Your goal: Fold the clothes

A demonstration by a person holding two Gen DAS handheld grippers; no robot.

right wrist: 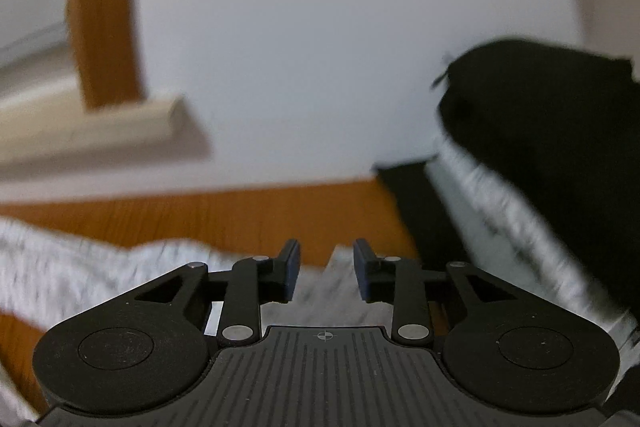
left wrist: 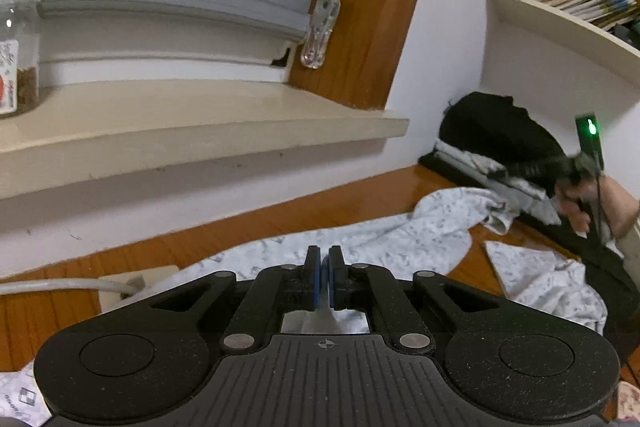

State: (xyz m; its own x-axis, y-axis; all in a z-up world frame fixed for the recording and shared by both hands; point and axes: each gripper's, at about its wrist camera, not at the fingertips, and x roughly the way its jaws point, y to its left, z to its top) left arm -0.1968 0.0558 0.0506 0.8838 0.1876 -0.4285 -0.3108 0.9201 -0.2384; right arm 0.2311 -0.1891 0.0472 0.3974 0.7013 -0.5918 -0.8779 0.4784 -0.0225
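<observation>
Floor (left wrist: 168, 243): wooden, bearing all.
Garment (left wrist: 400, 227): pale, printed, spread mid-floor toward wall; soft, light, limp; best taken at hem or corner.
Left gripper (left wrist: 325, 277): pinched shut on garment fold.
Right gripper (right wrist: 327, 269): part open, cloth between, unpressed.

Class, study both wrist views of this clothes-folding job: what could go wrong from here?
1. The right gripper stands open, with a corner of the patterned garment between its jaws but unpressed, so the grab may miss.
2. The left gripper seems to pinch only a thin bit of cloth, which might slip out.
3. The white cable beside the garment could snag it.
</observation>
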